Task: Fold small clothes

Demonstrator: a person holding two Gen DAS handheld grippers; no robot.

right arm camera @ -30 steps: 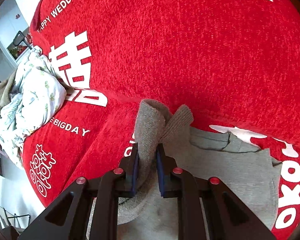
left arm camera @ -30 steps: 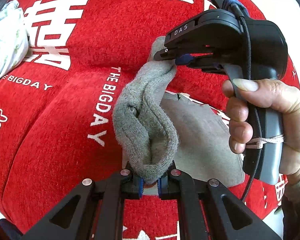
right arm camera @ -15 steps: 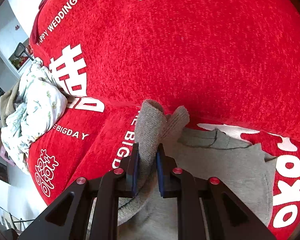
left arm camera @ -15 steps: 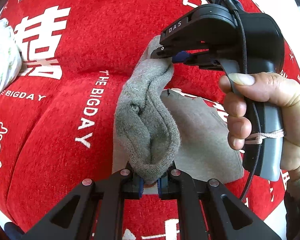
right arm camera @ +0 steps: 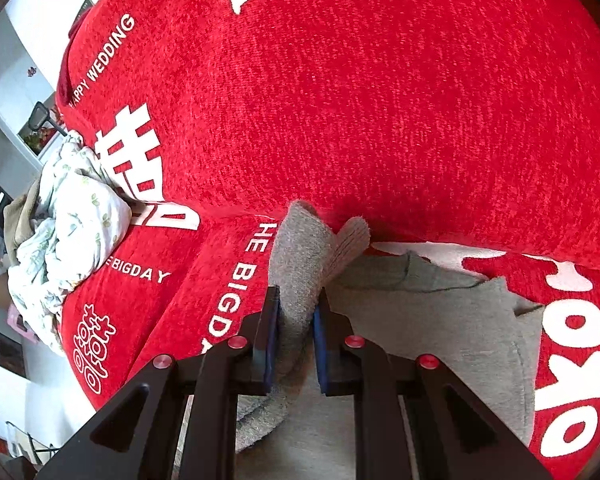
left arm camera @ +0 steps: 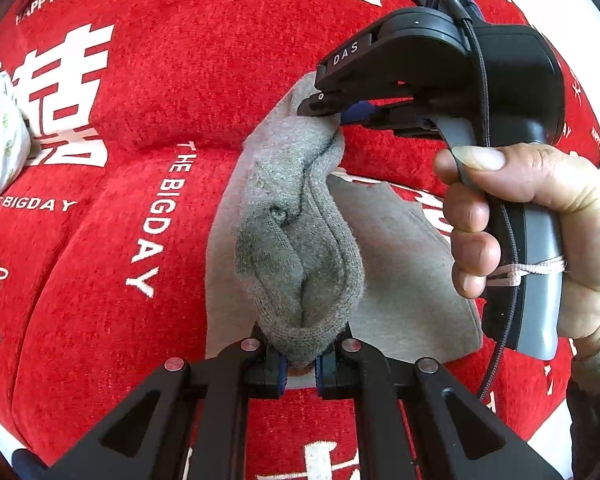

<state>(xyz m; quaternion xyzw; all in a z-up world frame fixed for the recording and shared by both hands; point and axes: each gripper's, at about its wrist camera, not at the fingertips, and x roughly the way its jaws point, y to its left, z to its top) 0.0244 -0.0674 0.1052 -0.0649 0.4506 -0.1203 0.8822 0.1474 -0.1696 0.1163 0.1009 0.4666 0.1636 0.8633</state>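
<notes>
A grey sock (left arm camera: pixel 300 248) hangs mid-frame, above a flat grey cloth (left arm camera: pixel 400 264) on the red sofa (left arm camera: pixel 188 92), pinched by the left gripper (left arm camera: pixel 300 364) and the right gripper (right arm camera: pixel 296 320). The fold looks mid-way; next, bring the ends together.

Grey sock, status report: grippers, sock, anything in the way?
Left gripper shut on grey sock; right gripper shut on its other end. Sock lifted above grey cloth. Nothing blocking.

A home, likely a living room: a sofa under a red cover (right arm camera: pixel 380 100) printed "HAPPY WEDDING" and "THE BIGDAY" fills the frame. A crumpled floral cloth (right arm camera: pixel 72 216) lies at left, with white walls and dim furniture at far left.
</notes>
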